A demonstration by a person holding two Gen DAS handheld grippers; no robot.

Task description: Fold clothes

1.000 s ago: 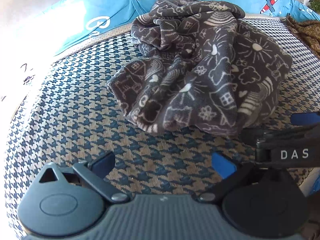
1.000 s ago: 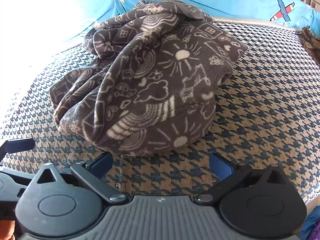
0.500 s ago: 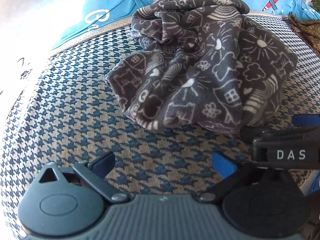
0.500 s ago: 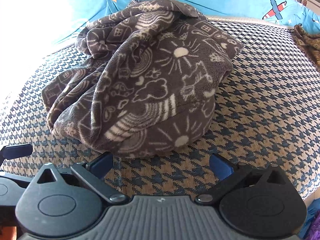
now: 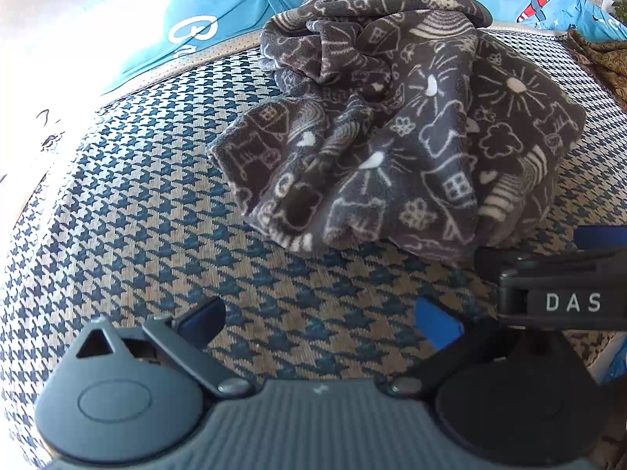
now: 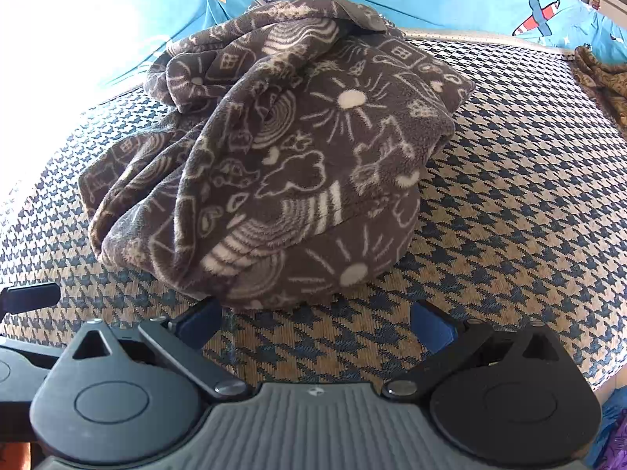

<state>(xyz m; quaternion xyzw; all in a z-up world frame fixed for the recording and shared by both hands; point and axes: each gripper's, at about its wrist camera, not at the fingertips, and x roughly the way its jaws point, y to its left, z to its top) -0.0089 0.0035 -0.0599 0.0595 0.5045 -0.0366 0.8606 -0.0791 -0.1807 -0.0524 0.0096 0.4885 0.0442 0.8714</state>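
Both tongs, left [image 5: 319, 319] and right [image 6: 315, 323], have crept nearer the crumpled fleece garment [image 6: 282, 156], spread empty; soft, floppy, best pinched at its near hem.

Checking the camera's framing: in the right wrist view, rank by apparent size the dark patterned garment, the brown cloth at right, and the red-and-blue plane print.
1. Dark patterned garment
2. Brown cloth, cut off by the frame
3. Plane print
The last two look close in size.

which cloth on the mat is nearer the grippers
The dark grey doodle-print fleece, heaped just ahead of both open grippers; the brown patterned cloth lies at the mat's far right edge.
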